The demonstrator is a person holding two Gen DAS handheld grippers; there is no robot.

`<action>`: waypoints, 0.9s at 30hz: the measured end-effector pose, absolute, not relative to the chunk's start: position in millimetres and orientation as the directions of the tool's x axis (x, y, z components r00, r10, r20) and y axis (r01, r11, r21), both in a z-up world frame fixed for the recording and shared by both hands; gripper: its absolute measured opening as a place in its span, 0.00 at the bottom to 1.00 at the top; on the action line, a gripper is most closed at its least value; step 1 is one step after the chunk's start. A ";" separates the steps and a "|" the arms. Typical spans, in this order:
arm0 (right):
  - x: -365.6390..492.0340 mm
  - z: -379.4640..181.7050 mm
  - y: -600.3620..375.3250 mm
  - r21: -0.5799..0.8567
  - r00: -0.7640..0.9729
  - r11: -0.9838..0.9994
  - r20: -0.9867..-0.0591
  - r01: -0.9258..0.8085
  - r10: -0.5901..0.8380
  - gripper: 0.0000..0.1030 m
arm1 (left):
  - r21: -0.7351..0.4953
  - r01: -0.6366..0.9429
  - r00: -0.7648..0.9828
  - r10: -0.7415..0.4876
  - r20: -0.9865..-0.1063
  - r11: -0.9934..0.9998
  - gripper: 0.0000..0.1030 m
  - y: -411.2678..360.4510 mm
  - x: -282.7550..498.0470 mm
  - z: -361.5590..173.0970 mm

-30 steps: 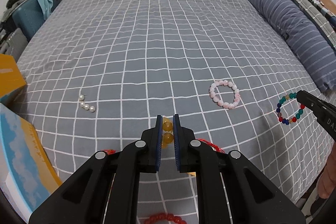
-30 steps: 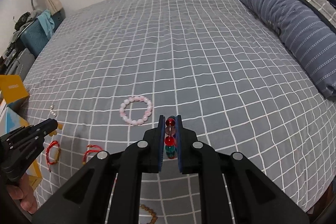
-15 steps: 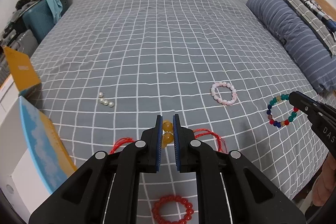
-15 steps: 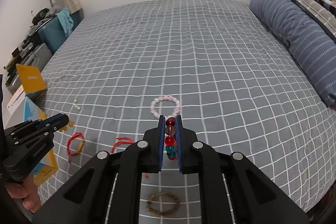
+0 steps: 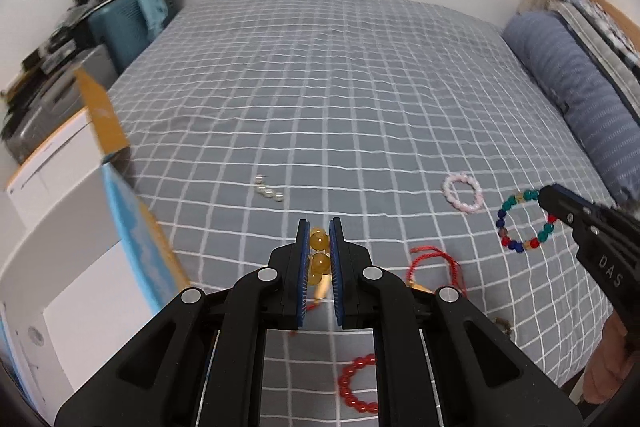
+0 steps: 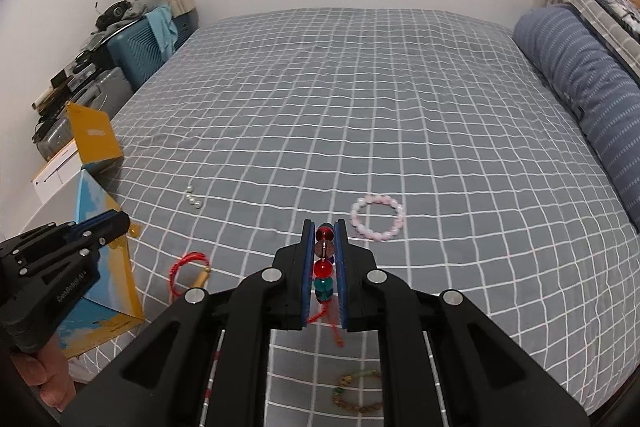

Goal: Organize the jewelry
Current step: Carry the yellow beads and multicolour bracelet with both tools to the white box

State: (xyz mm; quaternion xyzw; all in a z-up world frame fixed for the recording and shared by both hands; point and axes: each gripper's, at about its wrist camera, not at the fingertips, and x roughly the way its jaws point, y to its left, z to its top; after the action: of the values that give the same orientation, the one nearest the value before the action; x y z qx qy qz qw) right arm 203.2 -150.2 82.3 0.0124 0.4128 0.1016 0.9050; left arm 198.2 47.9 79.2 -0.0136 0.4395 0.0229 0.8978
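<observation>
Left gripper (image 5: 319, 247) jaws pinching amber beads (image 5: 319, 251); right gripper (image 6: 324, 259) jaws pinching multicolour bracelet (image 6: 323, 269), both above bed (image 6: 360, 107). Carry steady to box (image 6: 102, 267); avoid swinging.

White letters "DAS" stand on the black body of the right gripper (image 5: 541, 195). The white print on the left gripper (image 6: 129, 227) is too blurred to read.

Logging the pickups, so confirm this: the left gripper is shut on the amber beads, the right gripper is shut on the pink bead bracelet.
Wrong on the right gripper: the right wrist view shows it shut on the multicoloured bead bracelet. The pink bead bracelet lies on the bed. The left gripper is shut on the amber beads.
</observation>
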 end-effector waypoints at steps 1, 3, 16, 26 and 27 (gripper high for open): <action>203.3 83.0 -146.1 0.105 0.638 0.978 -0.744 -0.180 0.198 0.09 | -0.009 -0.067 0.613 0.034 -0.789 0.998 0.09 54.5 196.1 80.3; 203.4 85.5 -133.9 0.103 0.635 0.974 -0.743 -0.202 0.210 0.09 | -0.020 -0.089 0.610 0.039 -0.792 0.996 0.09 66.7 192.8 82.6; 197.6 99.3 -41.5 0.089 0.609 0.926 -0.729 -0.368 0.312 0.09 | -0.082 -0.279 0.628 0.117 -0.769 0.957 0.09 160.7 137.6 99.4; 176.6 111.8 48.2 0.075 0.579 0.856 -0.707 -0.511 0.407 0.09 | -0.068 -0.447 0.593 0.238 -0.769 0.892 0.09 239.0 85.6 99.0; 173.8 113.9 56.7 0.075 0.576 0.849 -0.702 -0.524 0.418 0.09 | -0.070 -0.457 0.590 0.244 -0.769 0.886 0.09 243.6 81.3 99.5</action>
State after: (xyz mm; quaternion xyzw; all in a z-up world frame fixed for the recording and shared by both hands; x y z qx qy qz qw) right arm 173.8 56.7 113.9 -0.0707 0.3755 0.2660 0.8850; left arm 81.3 243.6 99.5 -0.1313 0.4065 0.1988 0.8820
